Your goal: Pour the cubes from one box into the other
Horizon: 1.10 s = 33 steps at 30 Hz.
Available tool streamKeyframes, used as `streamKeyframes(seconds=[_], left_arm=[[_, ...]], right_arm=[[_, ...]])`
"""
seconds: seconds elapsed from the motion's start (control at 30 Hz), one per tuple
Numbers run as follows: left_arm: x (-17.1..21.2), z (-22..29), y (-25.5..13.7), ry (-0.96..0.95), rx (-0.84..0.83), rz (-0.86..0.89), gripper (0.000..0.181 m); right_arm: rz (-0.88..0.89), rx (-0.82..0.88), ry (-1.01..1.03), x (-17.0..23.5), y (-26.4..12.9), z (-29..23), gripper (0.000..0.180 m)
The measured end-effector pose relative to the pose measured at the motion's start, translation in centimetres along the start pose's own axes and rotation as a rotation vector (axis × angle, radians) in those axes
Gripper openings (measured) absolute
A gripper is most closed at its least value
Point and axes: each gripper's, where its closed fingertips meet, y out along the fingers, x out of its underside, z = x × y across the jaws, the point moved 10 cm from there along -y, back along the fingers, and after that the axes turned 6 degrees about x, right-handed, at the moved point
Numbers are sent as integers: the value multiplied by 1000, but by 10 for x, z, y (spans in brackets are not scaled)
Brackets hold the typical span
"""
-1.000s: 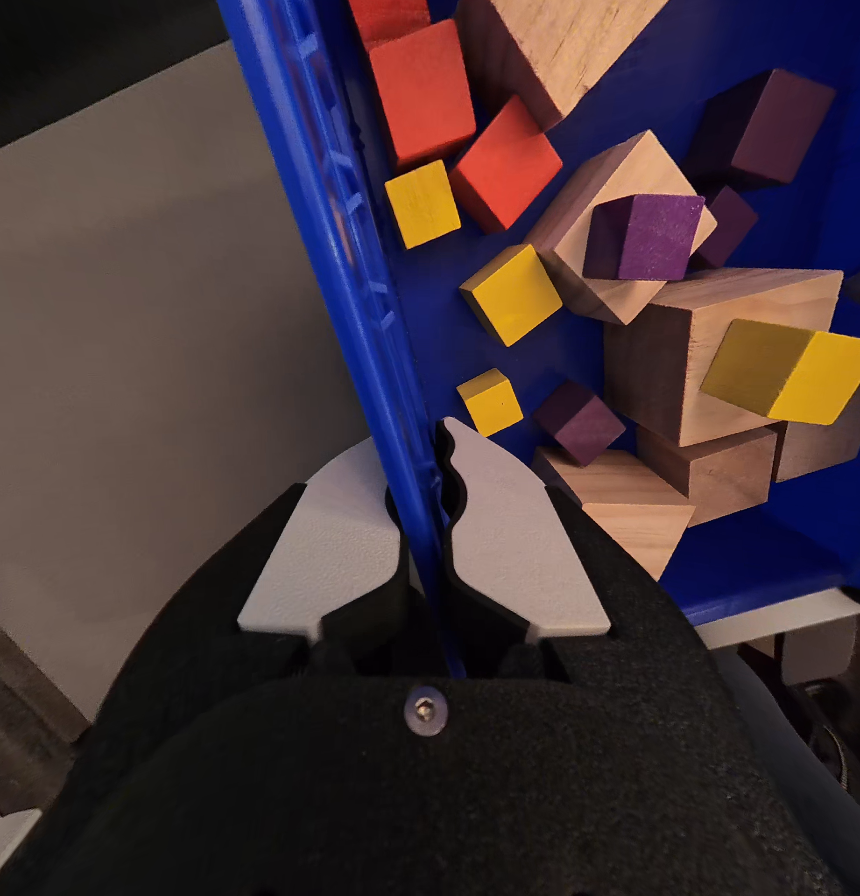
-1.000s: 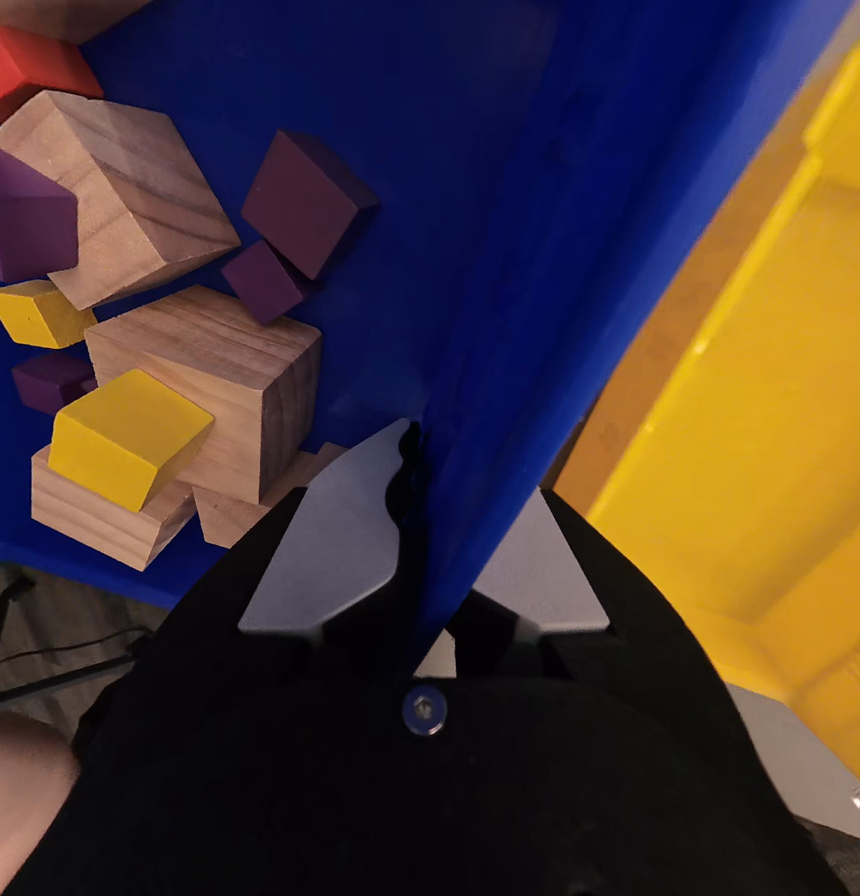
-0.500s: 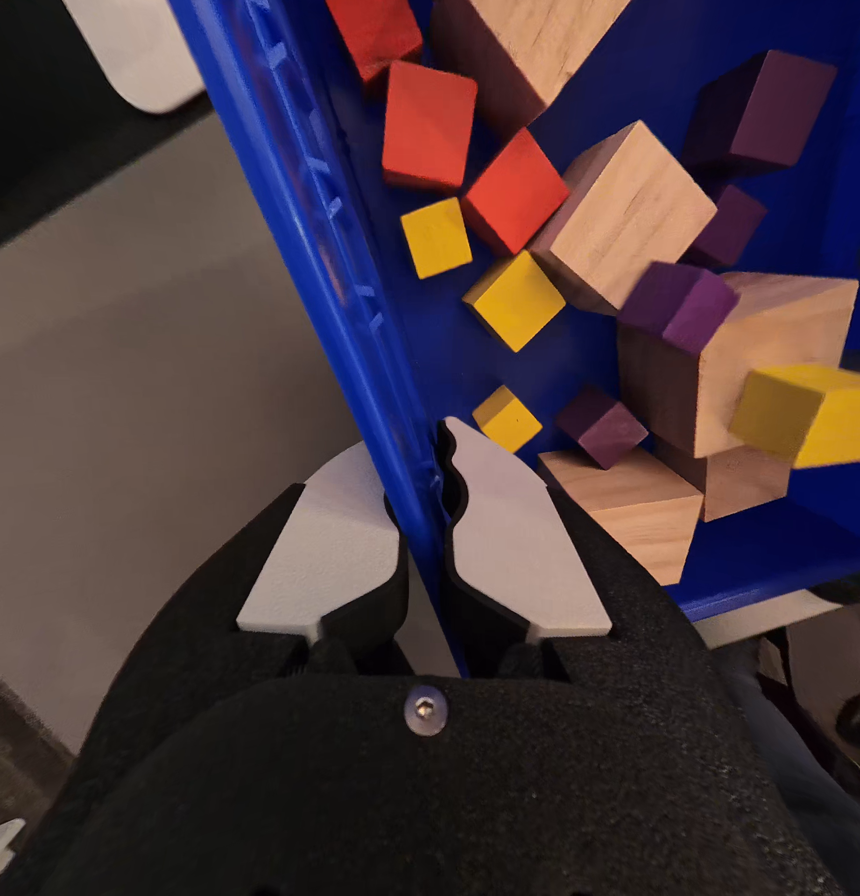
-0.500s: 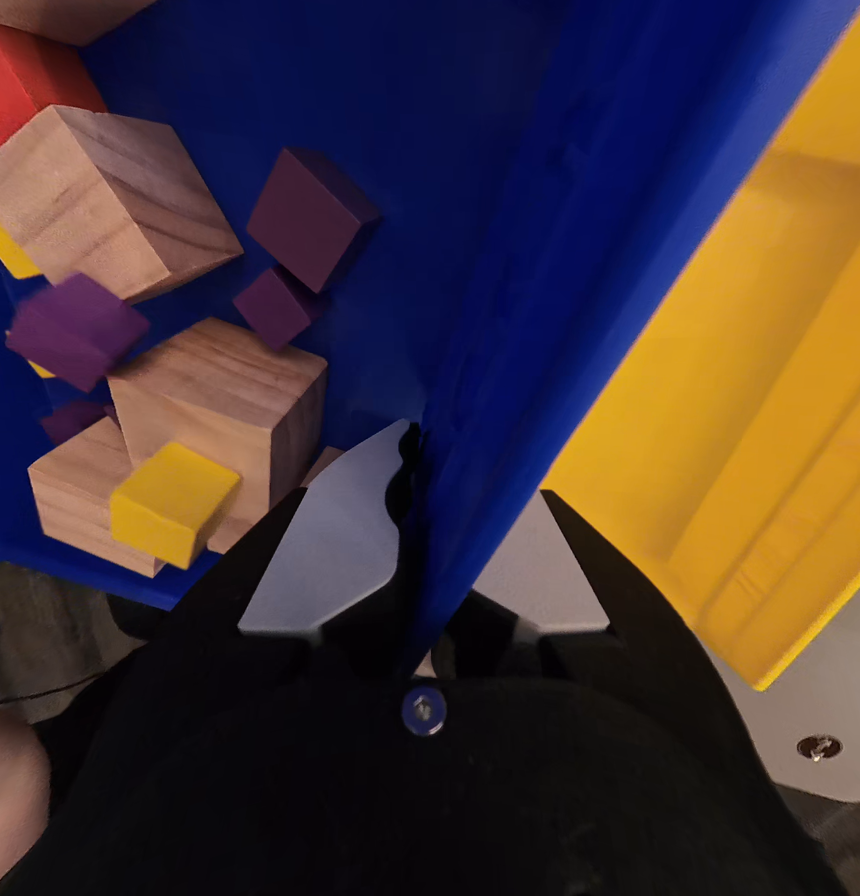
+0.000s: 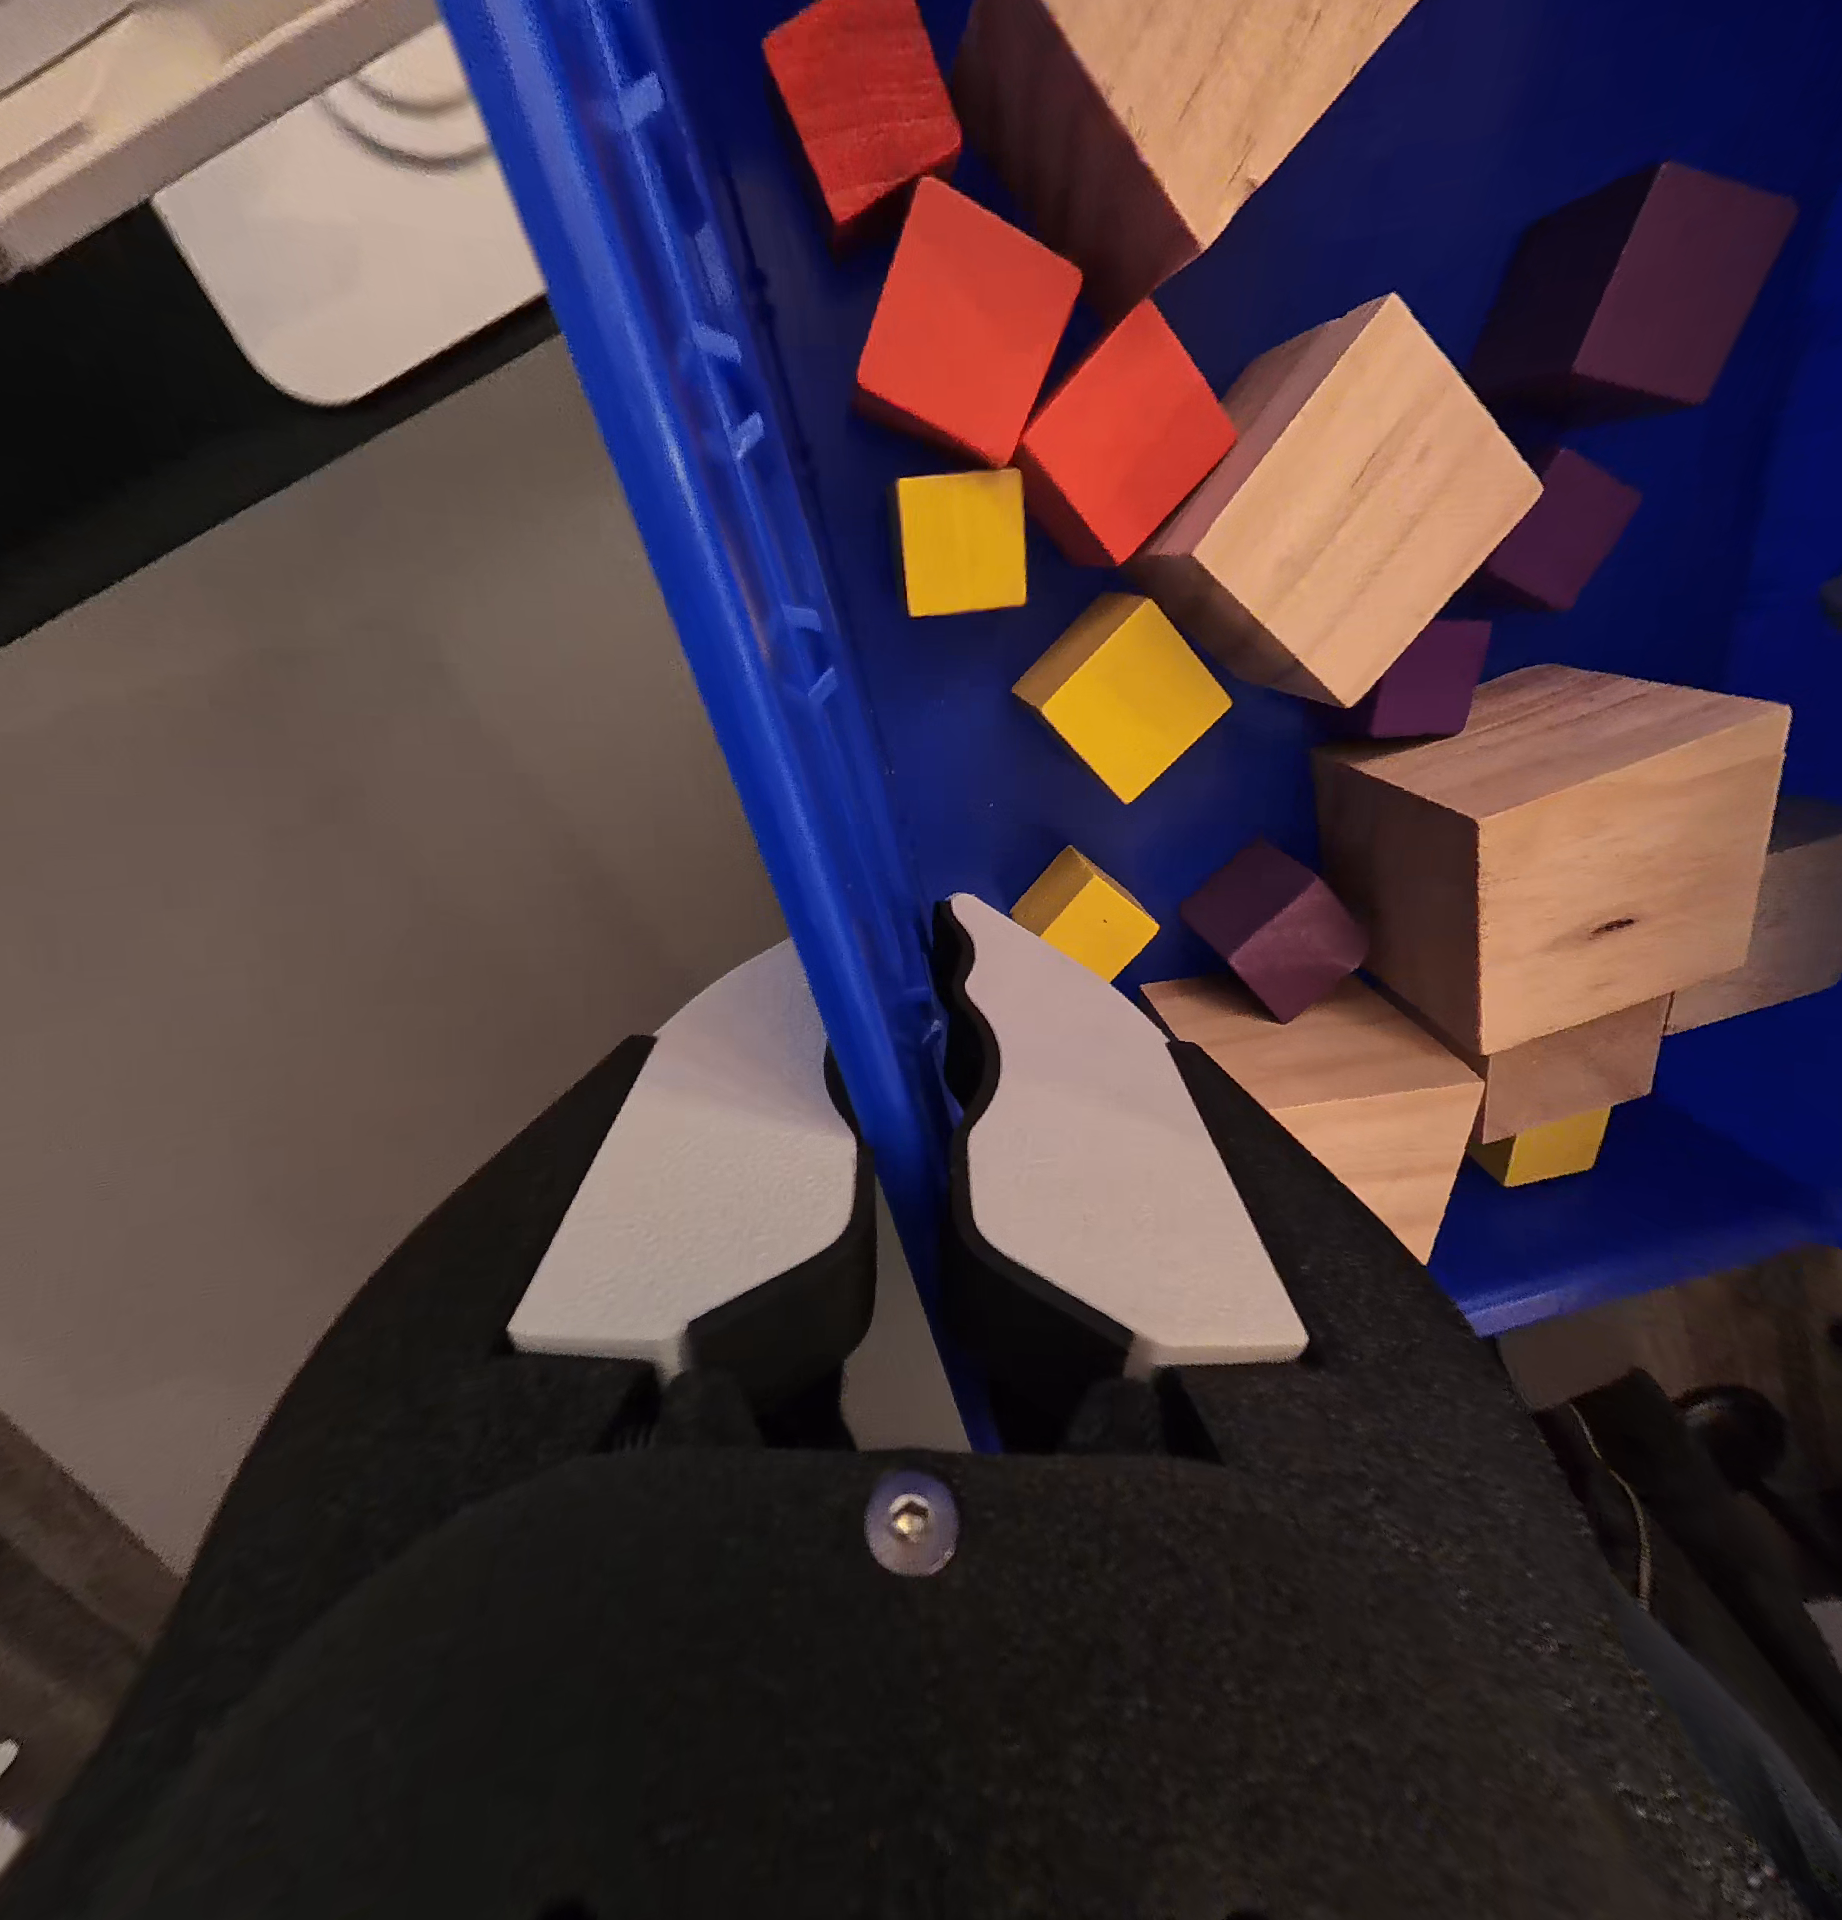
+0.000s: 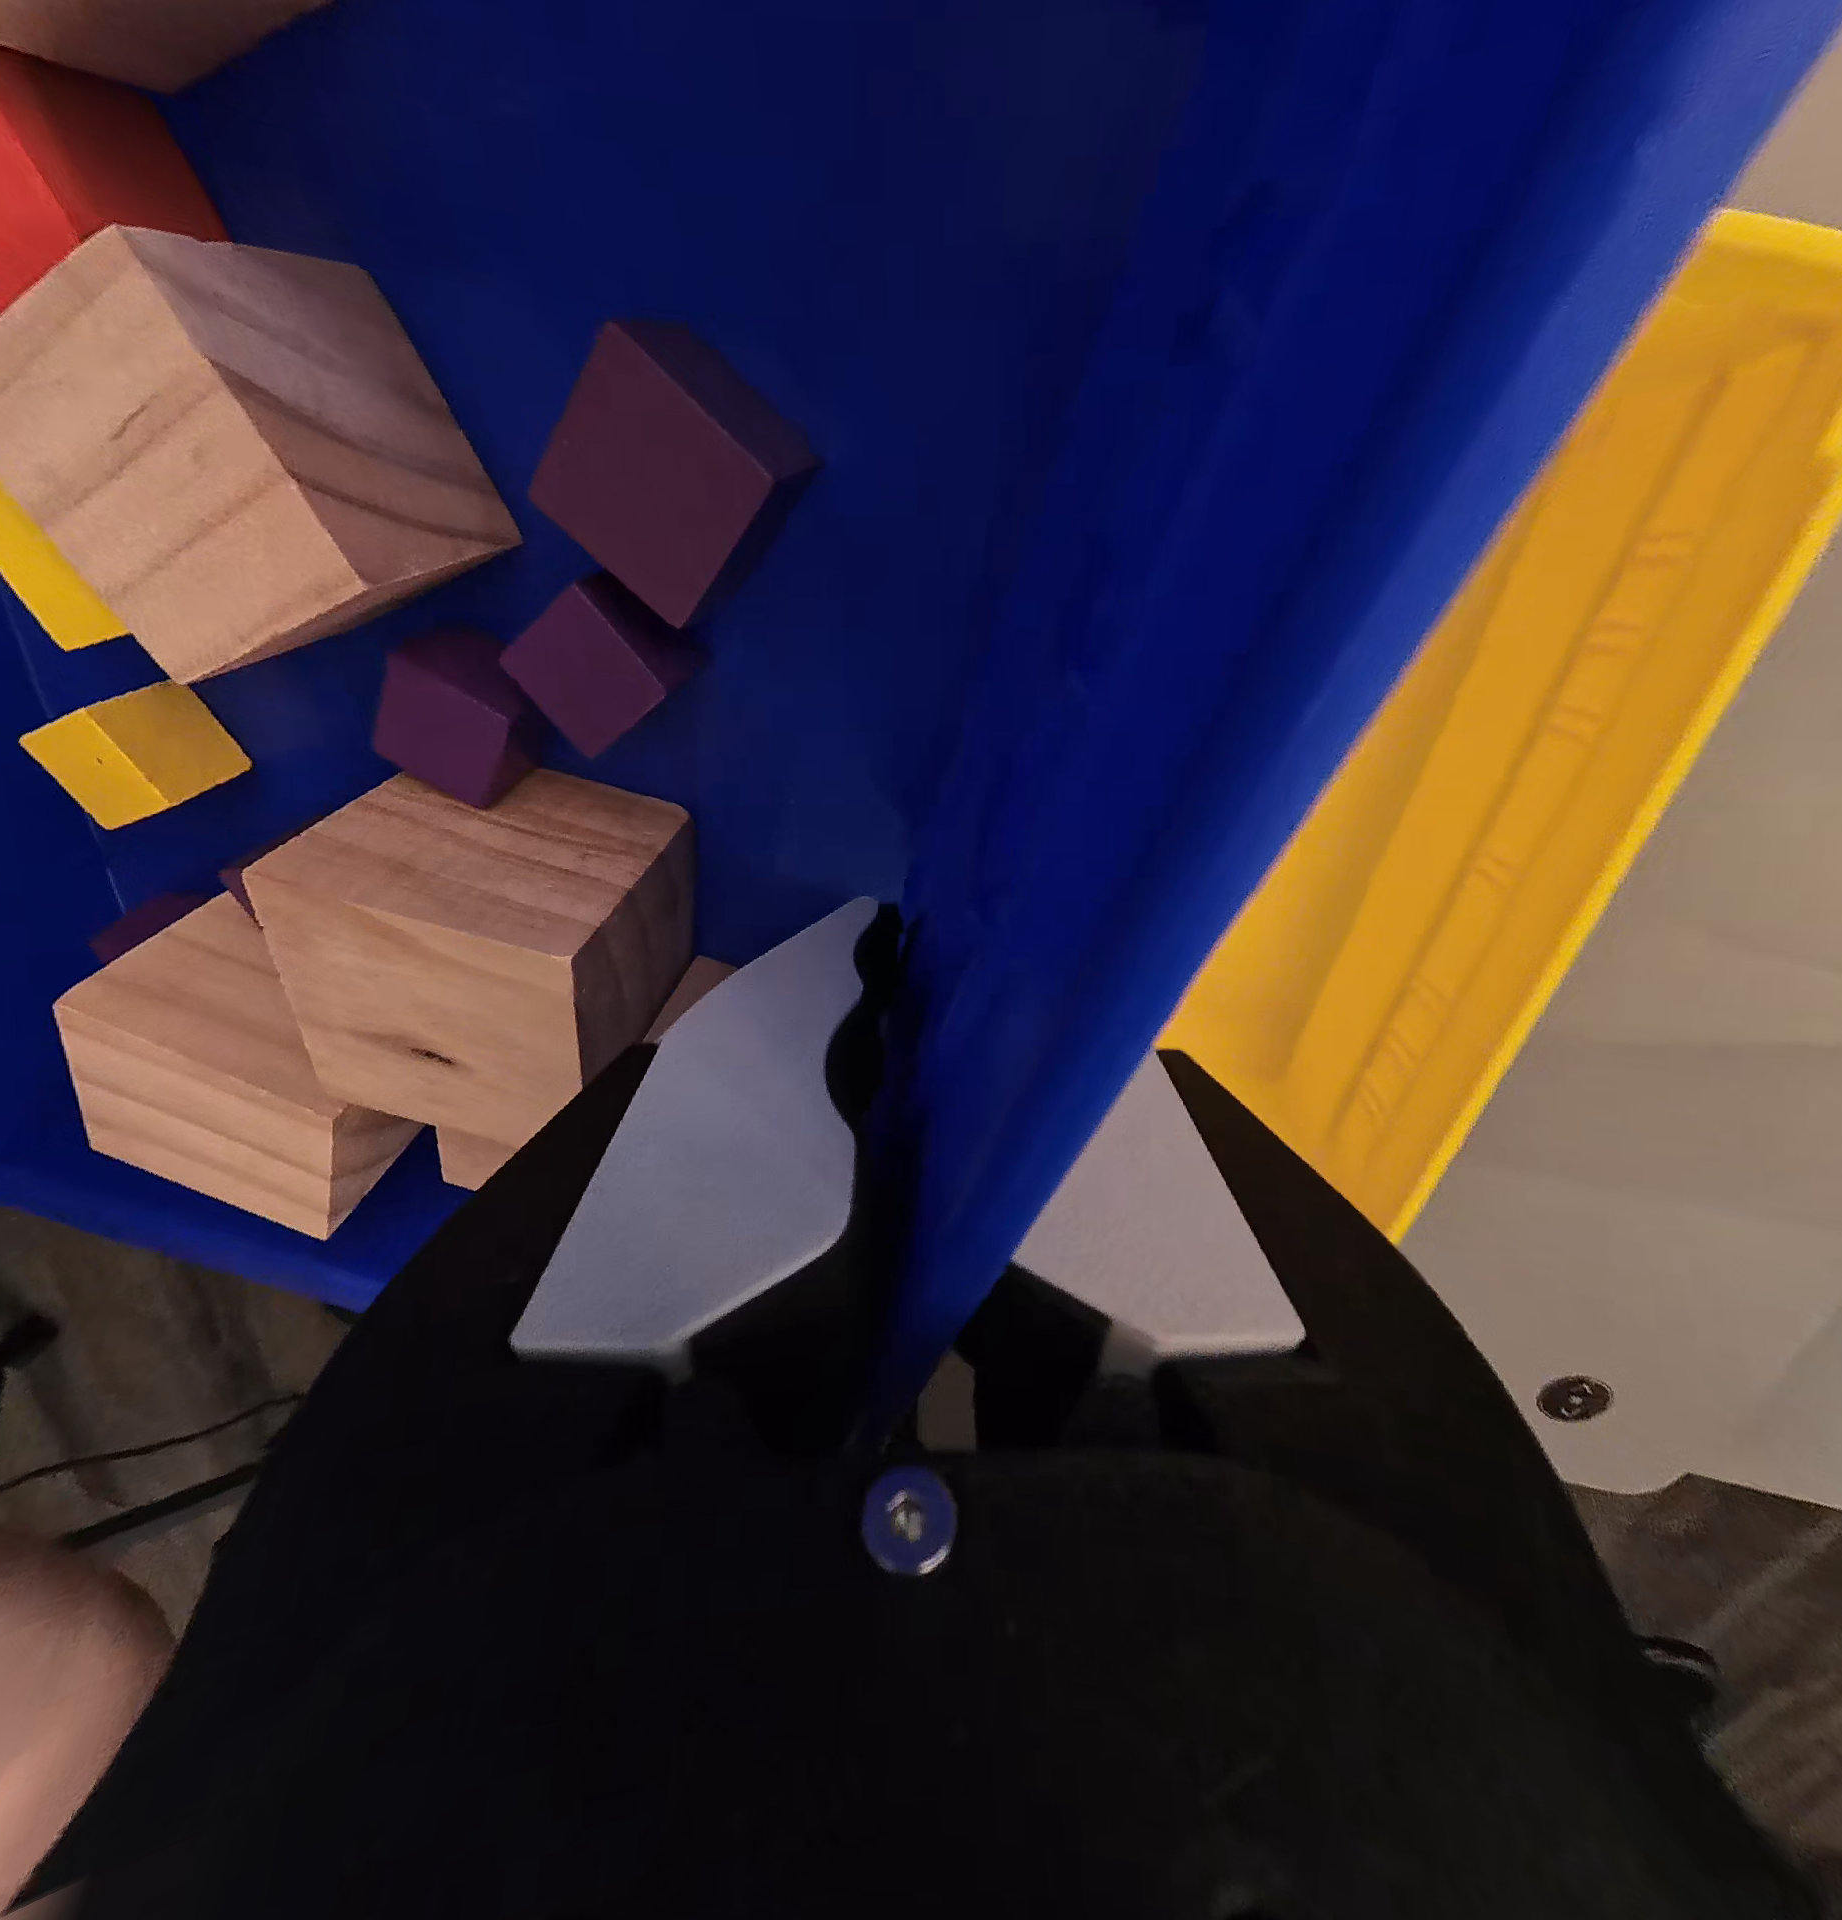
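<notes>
Your left gripper [image 5: 901, 1049] has a broad black body with a rough, foam-like grain, and two pale grey, wedge-shaped fingers [image 5: 1104, 1174] whose inner edges carry black wavy pads. Below the fingers, on the body's midline, sits a small silver hex screw [image 5: 909, 1523] in a clear round washer. Your right gripper [image 6: 901, 1039] is built the same, with a smoother, darker black body, grey-blue fingers [image 6: 709, 1174] edged in black, and its own screw [image 6: 906, 1527] ringed in blue below them.
</notes>
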Motion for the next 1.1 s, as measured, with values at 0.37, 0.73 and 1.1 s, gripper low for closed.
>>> streamKeyframes(seconds=[0.37,0.73,1.1], left_arm=[[-83,87,17,178,14,258,8],[-126,125,72,260,58,383,7],[-133,132,80,296,72,692,7]], right_arm=[[264,118,127,2,-34,112,5],[387,212,177,2,-9,178,6],[652,363,181,4,-18,186,5]])
